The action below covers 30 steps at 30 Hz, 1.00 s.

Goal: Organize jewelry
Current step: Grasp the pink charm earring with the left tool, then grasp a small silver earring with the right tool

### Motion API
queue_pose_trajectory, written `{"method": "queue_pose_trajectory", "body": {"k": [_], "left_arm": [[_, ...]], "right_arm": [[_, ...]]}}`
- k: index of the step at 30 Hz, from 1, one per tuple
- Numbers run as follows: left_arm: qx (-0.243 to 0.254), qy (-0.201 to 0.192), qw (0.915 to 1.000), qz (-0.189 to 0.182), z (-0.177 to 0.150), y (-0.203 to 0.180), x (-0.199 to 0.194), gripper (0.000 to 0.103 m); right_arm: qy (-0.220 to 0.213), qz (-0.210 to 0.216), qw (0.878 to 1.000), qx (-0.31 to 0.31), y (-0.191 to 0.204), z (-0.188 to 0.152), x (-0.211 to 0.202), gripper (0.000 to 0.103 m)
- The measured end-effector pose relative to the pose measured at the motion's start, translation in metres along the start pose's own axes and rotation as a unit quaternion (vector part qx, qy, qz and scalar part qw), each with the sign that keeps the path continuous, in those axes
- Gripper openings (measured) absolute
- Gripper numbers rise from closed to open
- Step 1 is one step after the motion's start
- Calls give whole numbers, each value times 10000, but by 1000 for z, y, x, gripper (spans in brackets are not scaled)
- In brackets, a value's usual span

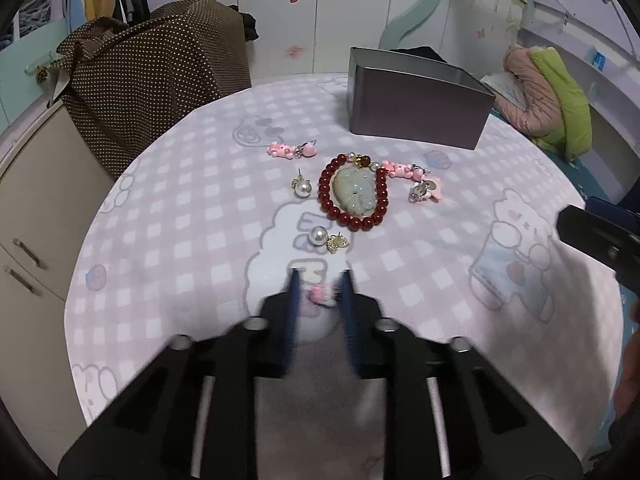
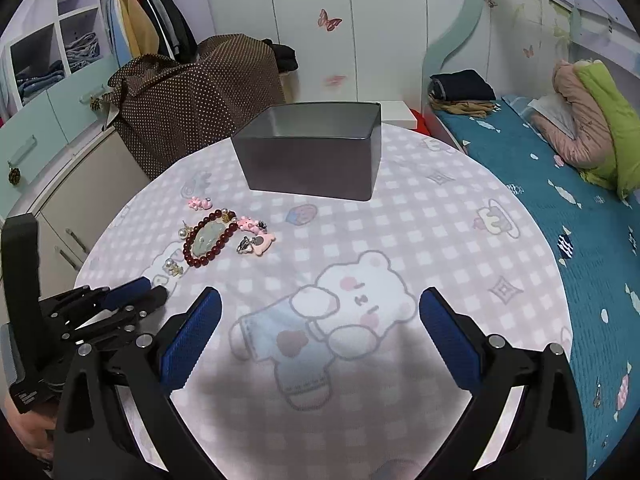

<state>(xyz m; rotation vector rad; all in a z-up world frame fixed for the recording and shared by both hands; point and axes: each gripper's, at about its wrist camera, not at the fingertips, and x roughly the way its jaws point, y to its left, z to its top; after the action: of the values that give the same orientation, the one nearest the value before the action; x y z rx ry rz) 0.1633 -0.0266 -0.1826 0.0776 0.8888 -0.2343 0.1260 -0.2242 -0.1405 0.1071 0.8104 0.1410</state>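
My left gripper has its blue pads drawn close around a small pink charm low over the tablecloth; whether they pinch it is blurred. Ahead lie a red bead bracelet around a pale jade pendant, two pearl earrings, and pink charms. The grey metal box stands open at the back. My right gripper is open and empty over the bear print; the jewelry, the box and the left gripper show there.
The round table wears a pink checked cloth. A brown dotted bag sits on a cabinet behind it. A bed with a teal sheet and folded bedding runs along the right.
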Motion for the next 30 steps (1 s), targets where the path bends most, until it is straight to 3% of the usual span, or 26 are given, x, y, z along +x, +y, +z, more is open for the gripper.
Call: {"method": "queue_pose_trajectory", "body": {"k": [4,9,13,18,19,20,24,28,30], "left_arm": [[-158,-63,9998,-129,-6,6,-7,14],[-342,-218,9992,-26,-12,19,-21,14],[-389,-303,9988,19,-13,26,-30,14],[-455,-356,9983,10,-14,34,-36,14],[-464,-361,9983,9,-14,36,-36,14],[-486,-365,9982,4,-15,37,-37,14],[-535,-383,9978,-24,-17,39,-39,14],[-539,-394,9977,-73,-17,38,-40,14],[-533,-404,9977,-97,-16,36,-40,14]], "right_arm": [[130,-4,9998,-161,5,14,18,96],[497,30,9973,-545,20,33,59,95],[760,116,9938,-803,36,38,87,88],[757,88,9906,-1135,50,38,101,55],[757,105,9901,-1181,51,38,100,41],[759,123,9898,-1201,52,37,98,35],[715,185,9893,-1262,50,28,89,31],[656,361,9914,-1069,37,19,76,17],[665,395,9918,-1014,31,17,73,17]]}}
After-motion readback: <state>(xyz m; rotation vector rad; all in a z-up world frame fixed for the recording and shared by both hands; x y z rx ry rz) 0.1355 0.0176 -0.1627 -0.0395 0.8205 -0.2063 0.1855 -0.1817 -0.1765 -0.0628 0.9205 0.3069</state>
